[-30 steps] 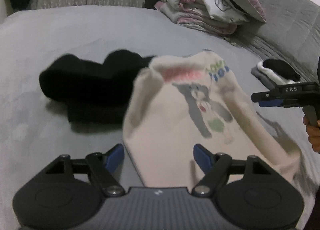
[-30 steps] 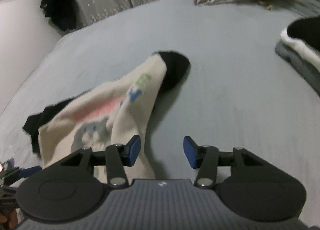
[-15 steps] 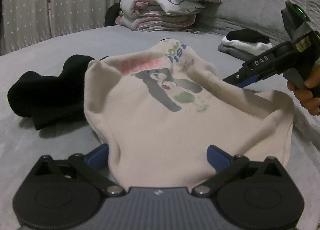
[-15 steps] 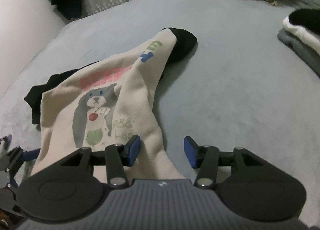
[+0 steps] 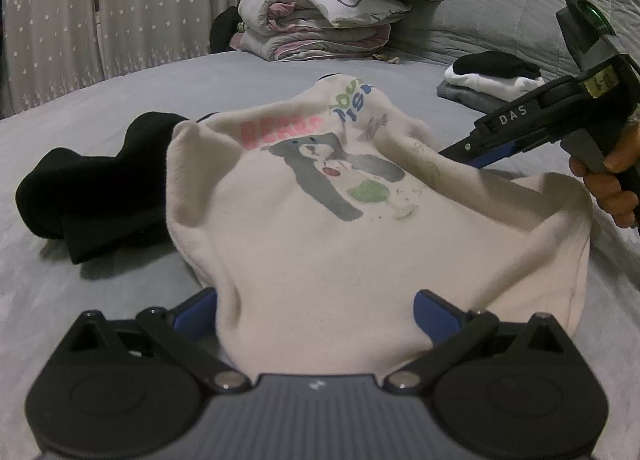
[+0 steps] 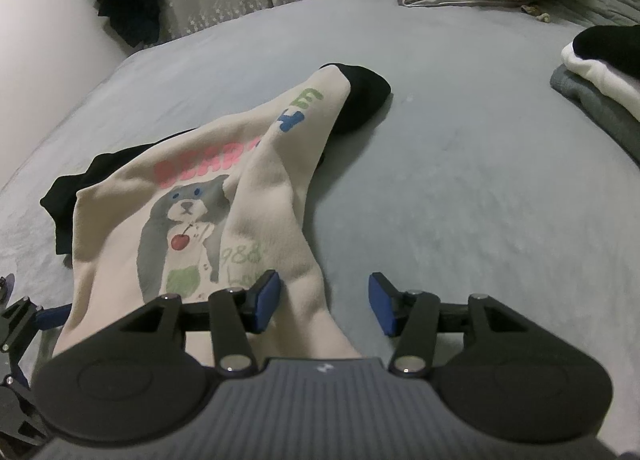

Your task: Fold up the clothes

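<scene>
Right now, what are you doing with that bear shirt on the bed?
A person holds a gripper in each hand and is folding clothes on the grey bed. The cream bear sweatshirt lies spread out with its picture facing up. Both the left gripper and the right gripper are open, with the sweatshirt's near edge lying between their fingers. A black garment lies beside it, and a small folded stack sits off to the right.
</scene>
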`<state>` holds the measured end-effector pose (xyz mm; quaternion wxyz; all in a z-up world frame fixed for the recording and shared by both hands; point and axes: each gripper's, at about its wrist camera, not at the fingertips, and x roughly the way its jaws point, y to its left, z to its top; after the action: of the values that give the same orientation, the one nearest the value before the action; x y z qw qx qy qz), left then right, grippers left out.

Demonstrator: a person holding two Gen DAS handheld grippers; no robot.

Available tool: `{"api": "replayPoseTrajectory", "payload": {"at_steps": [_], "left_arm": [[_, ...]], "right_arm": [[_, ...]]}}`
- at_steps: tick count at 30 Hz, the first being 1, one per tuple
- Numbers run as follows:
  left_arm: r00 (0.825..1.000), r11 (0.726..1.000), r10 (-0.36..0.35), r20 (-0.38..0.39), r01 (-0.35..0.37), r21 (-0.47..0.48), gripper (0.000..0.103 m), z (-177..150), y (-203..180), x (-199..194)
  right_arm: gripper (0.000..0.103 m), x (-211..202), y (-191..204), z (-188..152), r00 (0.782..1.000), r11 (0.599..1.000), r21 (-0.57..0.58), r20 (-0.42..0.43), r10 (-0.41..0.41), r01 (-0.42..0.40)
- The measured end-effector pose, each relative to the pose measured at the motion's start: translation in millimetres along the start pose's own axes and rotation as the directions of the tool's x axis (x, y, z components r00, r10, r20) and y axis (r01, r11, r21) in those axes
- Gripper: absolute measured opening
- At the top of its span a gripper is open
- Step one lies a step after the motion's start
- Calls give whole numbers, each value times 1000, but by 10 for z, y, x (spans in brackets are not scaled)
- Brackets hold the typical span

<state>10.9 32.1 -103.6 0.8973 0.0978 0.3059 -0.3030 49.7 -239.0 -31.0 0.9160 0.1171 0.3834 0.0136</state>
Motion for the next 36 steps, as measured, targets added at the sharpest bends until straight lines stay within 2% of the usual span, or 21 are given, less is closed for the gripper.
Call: {"api": "replayPoseTrajectory", "payload": {"at_steps": [36], "left_arm": [[1000, 1000, 8, -4, -8, 8, 103, 13, -27, 9]], "right_arm": [[60, 27, 18, 8, 1000, 1000, -30, -6, -8, 8]]}}
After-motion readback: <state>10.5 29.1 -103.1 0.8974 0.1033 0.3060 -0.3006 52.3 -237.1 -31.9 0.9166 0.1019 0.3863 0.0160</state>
